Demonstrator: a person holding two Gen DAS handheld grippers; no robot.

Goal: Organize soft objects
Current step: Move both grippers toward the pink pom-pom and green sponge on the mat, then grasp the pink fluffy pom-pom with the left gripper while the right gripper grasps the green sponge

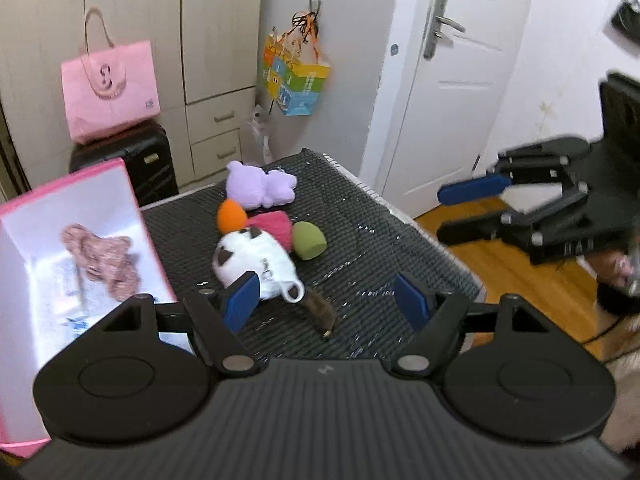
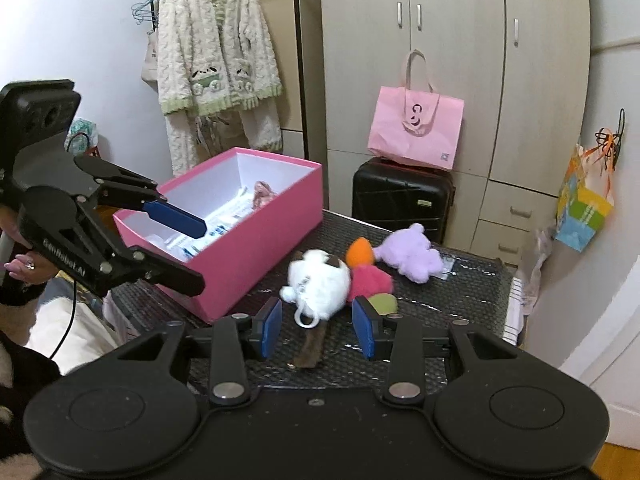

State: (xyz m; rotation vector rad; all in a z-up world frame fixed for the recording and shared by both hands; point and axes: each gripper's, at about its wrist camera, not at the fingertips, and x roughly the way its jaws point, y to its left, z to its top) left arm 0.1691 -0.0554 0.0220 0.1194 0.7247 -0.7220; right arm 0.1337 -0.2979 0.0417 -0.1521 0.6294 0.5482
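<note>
Several soft toys lie bunched on the black mesh mat [image 1: 380, 240]: a white plush with brown ears [image 1: 256, 260] [image 2: 320, 280] and a brown tail [image 1: 320, 312], an orange ball [image 1: 231, 216], a pink plush [image 1: 272, 224], a green piece [image 1: 308, 240] and a purple plush [image 1: 260, 188] [image 2: 412, 256]. A pink box [image 1: 152, 248] [image 2: 248, 264] stands beside them, with a pinkish knitted item [image 1: 100, 256] inside. My left gripper [image 1: 326, 300] [image 2: 192, 248] hovers open just short of the white plush. My right gripper [image 2: 319, 330] [image 1: 452, 212] is open too, with nothing gripped.
A pink tote bag [image 2: 416, 128] rests on a black suitcase [image 2: 400, 196] behind the table, against wardrobes. A colourful bag [image 1: 296, 76] hangs on the wall near a white door [image 1: 440, 80]. A fleece robe [image 2: 216, 60] hangs at the back left. Wooden floor [image 1: 500, 264] lies beyond the table's right edge.
</note>
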